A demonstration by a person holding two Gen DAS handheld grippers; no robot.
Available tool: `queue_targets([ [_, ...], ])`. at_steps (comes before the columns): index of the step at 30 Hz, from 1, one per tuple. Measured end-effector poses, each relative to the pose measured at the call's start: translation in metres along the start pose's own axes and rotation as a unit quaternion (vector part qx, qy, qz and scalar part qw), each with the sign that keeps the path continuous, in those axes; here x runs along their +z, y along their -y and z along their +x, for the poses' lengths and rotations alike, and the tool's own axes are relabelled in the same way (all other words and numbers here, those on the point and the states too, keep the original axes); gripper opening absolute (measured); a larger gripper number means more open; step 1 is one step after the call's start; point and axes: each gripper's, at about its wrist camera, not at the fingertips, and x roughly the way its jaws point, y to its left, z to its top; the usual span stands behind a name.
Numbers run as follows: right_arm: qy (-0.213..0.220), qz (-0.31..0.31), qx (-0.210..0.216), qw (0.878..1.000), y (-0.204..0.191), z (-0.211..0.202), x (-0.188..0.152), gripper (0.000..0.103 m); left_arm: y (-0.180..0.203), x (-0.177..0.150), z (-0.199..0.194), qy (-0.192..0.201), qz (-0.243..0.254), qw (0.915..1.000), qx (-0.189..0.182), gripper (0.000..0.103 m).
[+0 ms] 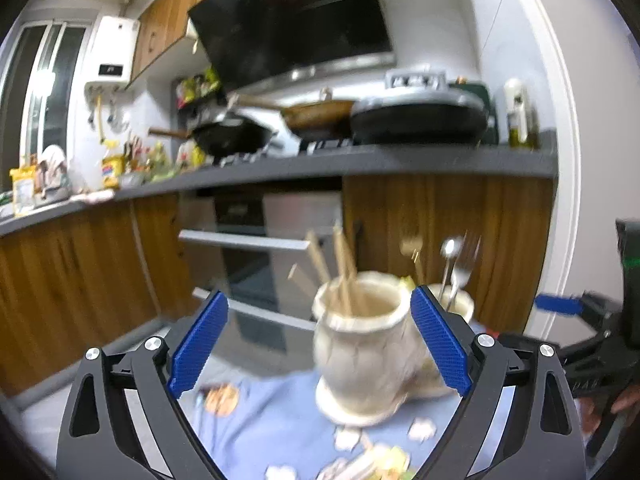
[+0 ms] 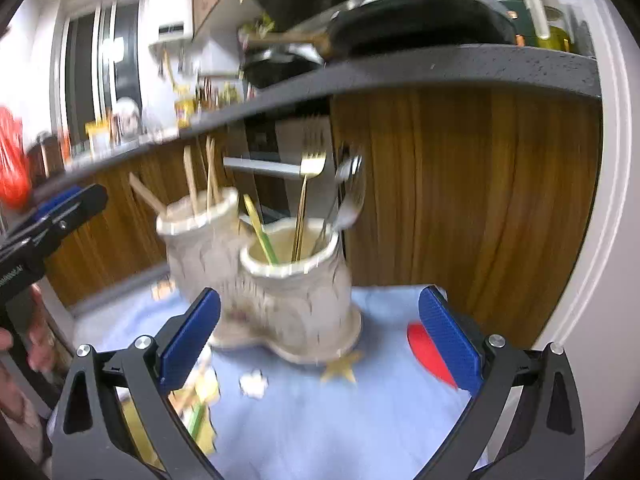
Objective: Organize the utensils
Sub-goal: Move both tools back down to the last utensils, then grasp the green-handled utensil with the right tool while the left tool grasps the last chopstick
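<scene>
1. Both hand-held grippers are released: the left hand-held gripper (image 1: 318, 342) and the right hand-held gripper (image 2: 320, 336) are seen with blue pads spread wide, and nothing is pressed between them.
2. The two-cup ceramic holder (image 2: 276, 292) is found on the blue patterned cloth (image 2: 340, 420) covering the desk, near its far edge. The chopsticks (image 1: 344, 268) are held in one cup; the gold fork (image 2: 306, 196), a silver spoon (image 2: 350, 196) and a yellow-green utensil (image 2: 260, 232) are held in the other.
3. The holder could be knocked or tipped toward the far edge, since one pad of the left hand-held gripper is placed just beside its rim. The tall handles could also be snagged by either wide-spread jaw.
4. More loose items, too blurred to be named, appear to be left at the near edge of the desk, so sorting is judged unfinished.
5. A red object (image 2: 428, 356) on the cloth is shown only in the right wrist view. The stove pans (image 1: 240, 136) are shown clearly only in the left wrist view.
</scene>
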Motion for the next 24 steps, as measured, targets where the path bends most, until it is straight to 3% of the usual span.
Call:
queue_targets([
  [5, -0.075, -0.032, 0.013, 0.997, -0.025, 0.011, -0.023, 0.098, -0.013, -0.030, -0.010, -0.056, -0.010, 0.9983, 0.009, 0.093],
  [12, -0.160, -0.068, 0.033, 0.984, -0.058, 0.033, -0.050, 0.098, -0.023, -0.071, -0.006, -0.136, -0.038, 0.9896, 0.025, 0.093],
  [15, -0.183, -0.078, 0.047, 0.979, -0.066, 0.039, -0.058, 0.087, -0.024, -0.089, -0.007, -0.166, -0.030, 0.9852, 0.031, 0.093],
  [17, -0.197, -0.085, 0.055, 0.975, -0.072, 0.042, -0.062, 0.071, -0.026, -0.099, -0.006, -0.181, -0.033, 0.9824, 0.030, 0.093],
  [22, -0.236, -0.087, 0.080, 0.965, -0.089, 0.052, -0.073, 0.043, -0.025, -0.110, -0.003, -0.208, -0.030, 0.9775, 0.023, 0.093],
  [24, -0.238, -0.089, 0.082, 0.964, -0.093, 0.055, -0.075, 0.038, -0.021, -0.111, -0.004, -0.208, -0.024, 0.9777, 0.019, 0.093],
])
